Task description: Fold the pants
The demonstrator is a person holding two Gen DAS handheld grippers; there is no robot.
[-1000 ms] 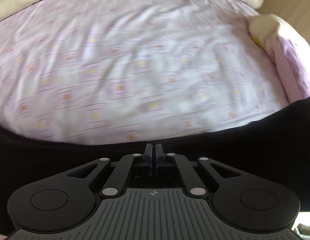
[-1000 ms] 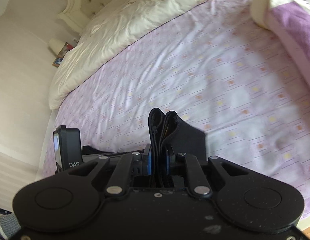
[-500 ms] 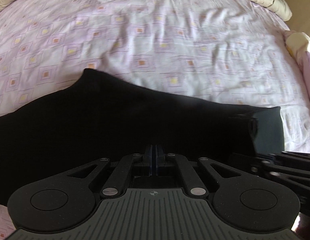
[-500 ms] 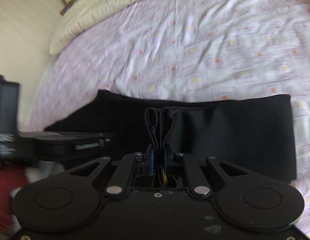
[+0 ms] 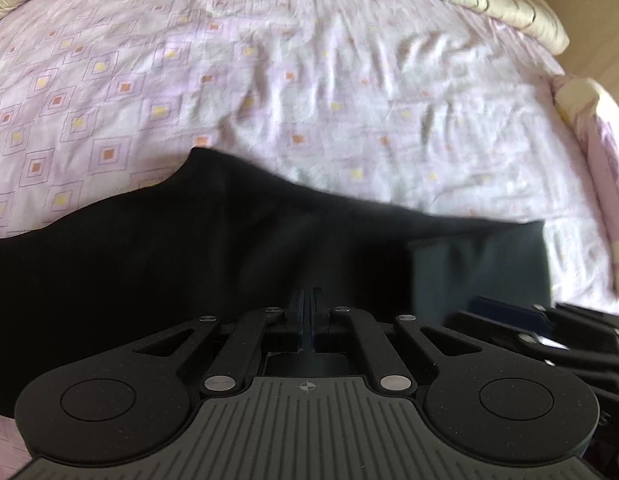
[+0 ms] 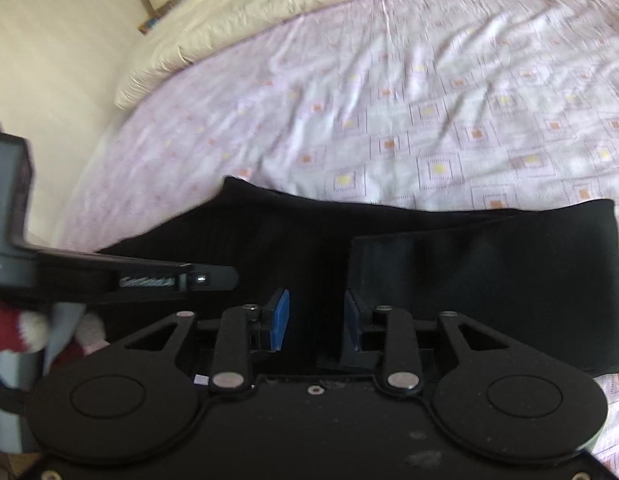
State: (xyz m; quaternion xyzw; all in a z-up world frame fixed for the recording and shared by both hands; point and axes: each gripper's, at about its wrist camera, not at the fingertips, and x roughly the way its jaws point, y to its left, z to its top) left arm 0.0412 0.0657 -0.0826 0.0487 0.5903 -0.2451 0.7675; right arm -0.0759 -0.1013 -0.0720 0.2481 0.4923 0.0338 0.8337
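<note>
So the black pants (image 6: 469, 272) are down folded along the near edge of the bed (image 6: 389, 100). My right gripper (image 6: 315, 322) has just been opening, nothing between its pads now. Left gripper (image 5: 305, 316) looks pinched shut on the fabric, so next I reckon it lets go too, then another fold.

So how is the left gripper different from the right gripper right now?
The left gripper is shut tight, its fingers pressed together, while the right gripper has just been opening, with a wide gap between its blue pads. Whether the left gripper pinches any cloth cannot be told; the right gripper's pads press on nothing. Both are black, point downward and sit over the black pants lying on the pink bedsheet.
</note>
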